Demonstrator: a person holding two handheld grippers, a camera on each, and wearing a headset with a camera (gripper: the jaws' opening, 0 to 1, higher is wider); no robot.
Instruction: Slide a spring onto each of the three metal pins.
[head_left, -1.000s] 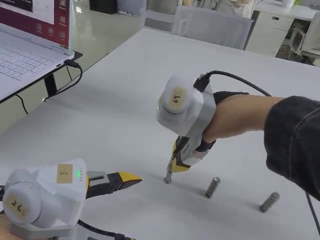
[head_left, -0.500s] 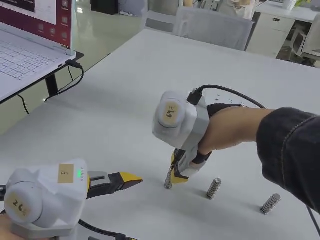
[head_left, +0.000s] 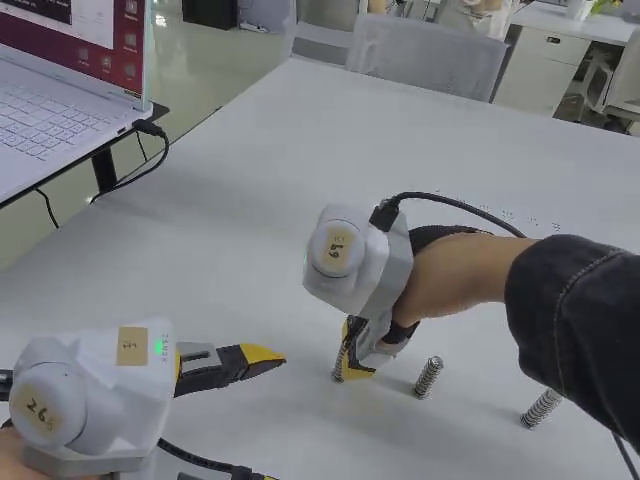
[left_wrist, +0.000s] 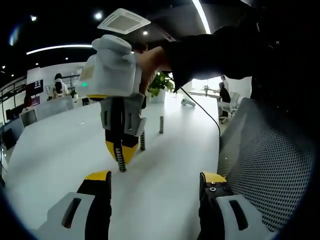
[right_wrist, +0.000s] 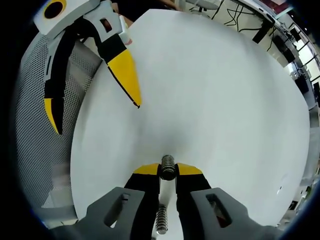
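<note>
Now you are lowering the spring (right_wrist: 168, 167), clamped in the right gripper (head_left: 347, 368), further onto seemingly the last pin, left gripper (left_wrist: 156, 176) idling with jaws apart.

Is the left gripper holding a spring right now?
No, the left gripper has its jaws wide apart and empty; the right gripper grips the spring.

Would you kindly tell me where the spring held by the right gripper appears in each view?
Head view: spring lower centre, under the right gripper.
Left gripper view: spring centre-left, between yellow tips.
Right gripper view: spring bottom centre, end-on.
Shared landmark: the left gripper.
</note>
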